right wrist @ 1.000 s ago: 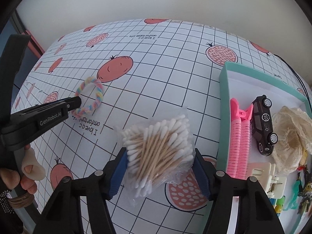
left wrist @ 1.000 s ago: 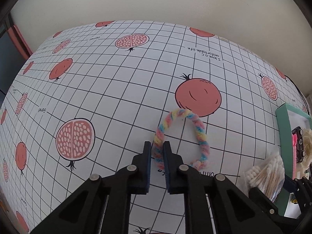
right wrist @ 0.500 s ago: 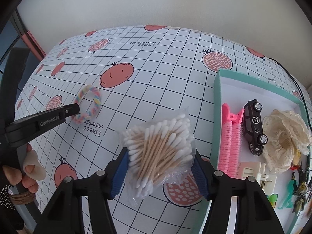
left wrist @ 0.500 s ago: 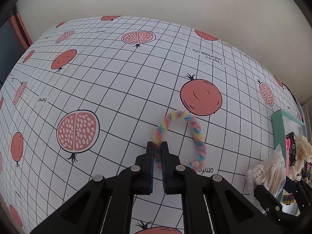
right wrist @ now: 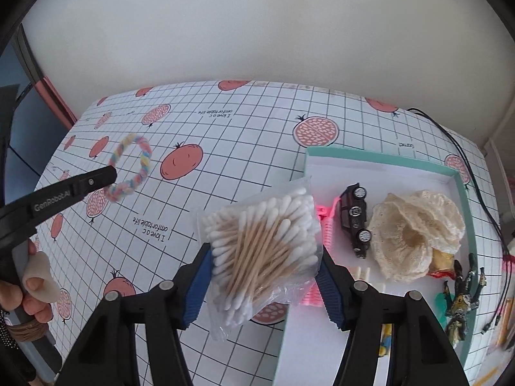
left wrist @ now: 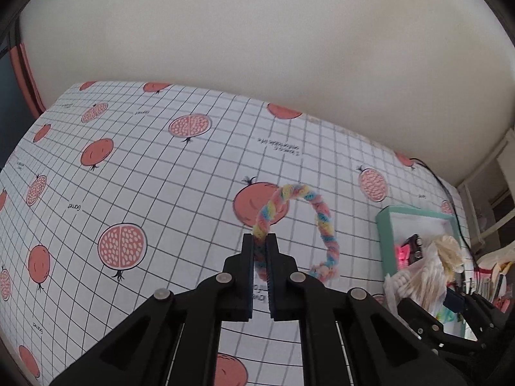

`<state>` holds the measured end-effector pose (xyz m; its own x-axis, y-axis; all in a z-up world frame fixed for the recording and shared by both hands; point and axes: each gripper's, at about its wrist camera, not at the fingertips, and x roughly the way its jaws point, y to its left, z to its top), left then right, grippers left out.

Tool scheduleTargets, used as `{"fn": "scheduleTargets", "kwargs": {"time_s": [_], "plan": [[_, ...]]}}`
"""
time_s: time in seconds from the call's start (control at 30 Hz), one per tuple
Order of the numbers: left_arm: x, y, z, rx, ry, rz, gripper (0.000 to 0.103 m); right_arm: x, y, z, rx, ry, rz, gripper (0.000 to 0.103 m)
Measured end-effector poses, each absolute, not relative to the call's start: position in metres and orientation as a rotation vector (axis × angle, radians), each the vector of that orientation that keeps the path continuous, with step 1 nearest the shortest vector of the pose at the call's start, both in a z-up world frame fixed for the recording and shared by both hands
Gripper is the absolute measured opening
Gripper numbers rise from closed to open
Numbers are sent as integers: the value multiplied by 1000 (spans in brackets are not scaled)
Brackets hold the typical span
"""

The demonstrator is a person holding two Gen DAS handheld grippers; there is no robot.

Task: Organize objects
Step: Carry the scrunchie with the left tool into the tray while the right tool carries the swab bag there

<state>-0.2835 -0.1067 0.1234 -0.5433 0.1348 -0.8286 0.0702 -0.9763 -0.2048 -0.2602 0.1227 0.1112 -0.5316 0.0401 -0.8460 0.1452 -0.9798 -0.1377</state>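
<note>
Left wrist: my left gripper [left wrist: 260, 241] fingers pinch the braided pastel hair tie [left wrist: 297, 230], loop dangling ahead, soft, light. Right gripper [right wrist: 265, 265] fingers clamp the crinkly cotton swab bag [right wrist: 262, 244] mid-bundle; slippery, I'd judge.

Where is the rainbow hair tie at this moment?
The rainbow hair tie is pinched in the left gripper, lifted above the tablecloth, left of the teal box.
</note>
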Motion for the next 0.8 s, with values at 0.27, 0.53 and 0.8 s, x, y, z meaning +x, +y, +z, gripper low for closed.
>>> {"fn": "scheduleTargets", "kwargs": {"time_s": [0.27, 0.53, 0.8], "plan": [[-267, -47, 172, -1300, -257, 2639, 6, -247, 181, 145, 1494, 229, -2792, 64], [-253, 16, 183, -1258, -138, 2502, 6, -229, 229, 164, 1522, 203, -2859, 64], [-239, 61, 165, -1324, 21, 2390, 6, -222, 252, 160, 1585, 208, -2852, 64]]}}
